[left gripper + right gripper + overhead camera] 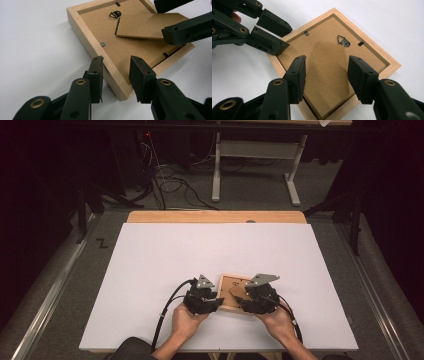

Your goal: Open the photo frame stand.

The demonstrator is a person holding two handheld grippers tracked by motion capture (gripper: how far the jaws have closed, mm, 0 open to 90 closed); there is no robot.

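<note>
the wooden picture frame (235,293) lies face down near the front edge of the tabletop (150,265), just right of centre, its fibreboard backing up. it sits between my two claws: my left gripper (214,302) at its left front corner, my right gripper (241,300) at its right front side, both hands low on the board and angled inward toward each other. in the left gripper view, my left jaws stand partly open and straddle the frame's near corner, one pad outside the wooden rail, the other over the backing; i cannot tell whether the pads press on the rail. in the right gripper view, my right jaws stand wider, one on each side of the easel stand flap (328,70), whose long axis runs straight away from the claw toward the hanger (343,40); the pads are clear of the flap's edges, so nothing is held. the flap's free end lies nearest my right claw, which makes that the working hand, the left one steadying the corner.
</note>
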